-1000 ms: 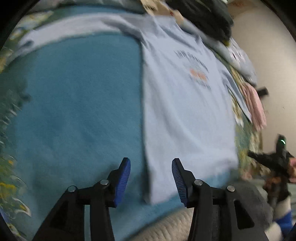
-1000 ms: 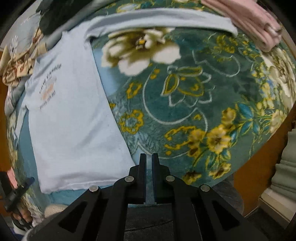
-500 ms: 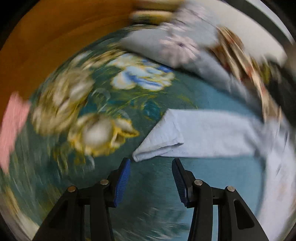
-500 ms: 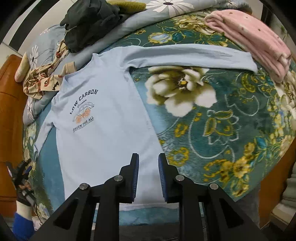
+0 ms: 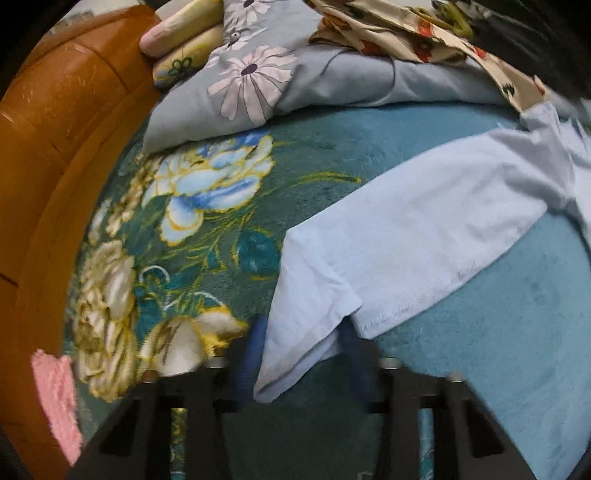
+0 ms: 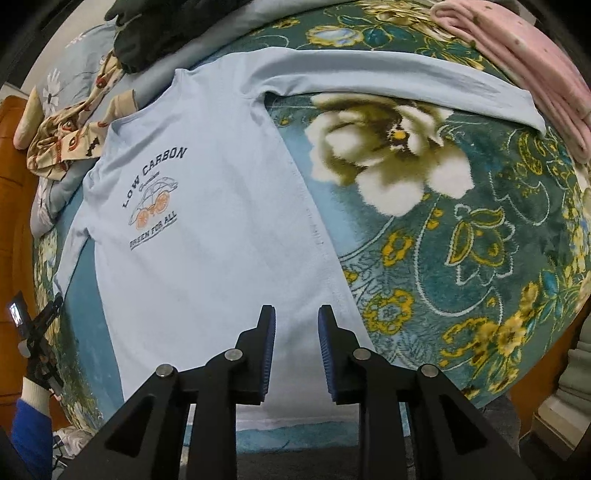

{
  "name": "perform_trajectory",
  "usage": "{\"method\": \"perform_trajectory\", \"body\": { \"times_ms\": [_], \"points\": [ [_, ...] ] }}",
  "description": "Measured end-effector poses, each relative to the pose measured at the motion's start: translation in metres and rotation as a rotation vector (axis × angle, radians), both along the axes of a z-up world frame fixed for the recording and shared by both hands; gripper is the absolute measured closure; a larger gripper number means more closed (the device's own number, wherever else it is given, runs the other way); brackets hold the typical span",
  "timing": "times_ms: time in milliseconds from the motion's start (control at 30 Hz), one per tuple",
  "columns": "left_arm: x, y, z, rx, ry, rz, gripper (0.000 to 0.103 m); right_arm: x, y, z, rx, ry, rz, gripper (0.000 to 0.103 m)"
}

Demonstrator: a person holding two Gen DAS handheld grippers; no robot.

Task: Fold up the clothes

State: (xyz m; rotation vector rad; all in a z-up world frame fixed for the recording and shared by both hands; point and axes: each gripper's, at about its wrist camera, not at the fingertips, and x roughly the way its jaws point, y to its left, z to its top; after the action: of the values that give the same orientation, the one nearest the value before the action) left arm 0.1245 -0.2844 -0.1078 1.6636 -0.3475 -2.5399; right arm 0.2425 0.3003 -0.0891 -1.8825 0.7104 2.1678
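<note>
A light blue long-sleeved T-shirt (image 6: 207, 236) with a "LOW CARBON" print lies flat, front up, on a teal floral blanket (image 6: 461, 240). One sleeve (image 6: 388, 74) stretches toward the pink garment. In the left wrist view the other sleeve (image 5: 406, 236) lies across the blanket, and its cuff end sits between the fingers of my open left gripper (image 5: 301, 354). My right gripper (image 6: 293, 328) is open above the shirt's lower hem area, with nothing in it.
A folded pink garment (image 6: 524, 59) lies at the far right. A dark garment (image 6: 155, 29), a patterned cloth (image 6: 70, 136) and a grey flowered pillow (image 5: 236, 85) lie at the head end. An orange wooden headboard (image 5: 48, 147) borders the bed.
My left gripper swung from the shirt's body to the sleeve end and closed in until the cuff lies between its fingers. My right gripper opened wider and moved over the shirt's lower part.
</note>
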Motion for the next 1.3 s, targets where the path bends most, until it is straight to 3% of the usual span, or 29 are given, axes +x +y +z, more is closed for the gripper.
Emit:
{"method": "perform_trajectory", "body": {
  "times_ms": [67,167,267,367,467,633,767,900,1133,1300],
  "points": [
    [-0.004,-0.009,0.005,0.055,0.012,0.04,0.092,0.001,0.002,-0.004,-0.018,-0.006,-0.017,0.078],
    [-0.008,-0.03,0.018,0.216,0.039,0.127,0.096,0.002,0.004,-0.011,-0.035,-0.02,-0.031,0.078],
    [-0.006,-0.052,0.044,0.438,0.108,0.251,0.097,0.004,0.006,-0.016,-0.049,-0.03,-0.043,0.078],
    [-0.003,-0.055,0.077,0.695,0.182,0.307,0.097,0.005,0.012,-0.02,-0.071,-0.03,-0.057,0.078],
    [-0.007,-0.029,0.112,0.9,0.231,0.26,0.097,0.008,0.017,-0.024,-0.094,-0.03,-0.073,0.078],
    [-0.044,0.068,0.142,1.064,0.187,0.08,0.097,0.013,0.03,-0.029,-0.146,-0.023,-0.11,0.078],
    [-0.078,0.16,0.144,1.128,0.103,-0.046,0.097,0.019,0.042,-0.03,-0.182,-0.008,-0.143,0.078],
    [-0.104,0.257,0.133,1.128,0.017,-0.151,0.097,0.026,0.054,-0.03,-0.216,0.012,-0.175,0.078],
    [-0.116,0.407,0.079,1.016,-0.148,-0.252,0.097,0.047,0.08,-0.029,-0.265,0.041,-0.238,0.078],
    [-0.123,0.468,0.047,0.912,-0.218,-0.282,0.097,0.045,0.095,-0.027,-0.272,0.07,-0.257,0.078]
  ]
}}
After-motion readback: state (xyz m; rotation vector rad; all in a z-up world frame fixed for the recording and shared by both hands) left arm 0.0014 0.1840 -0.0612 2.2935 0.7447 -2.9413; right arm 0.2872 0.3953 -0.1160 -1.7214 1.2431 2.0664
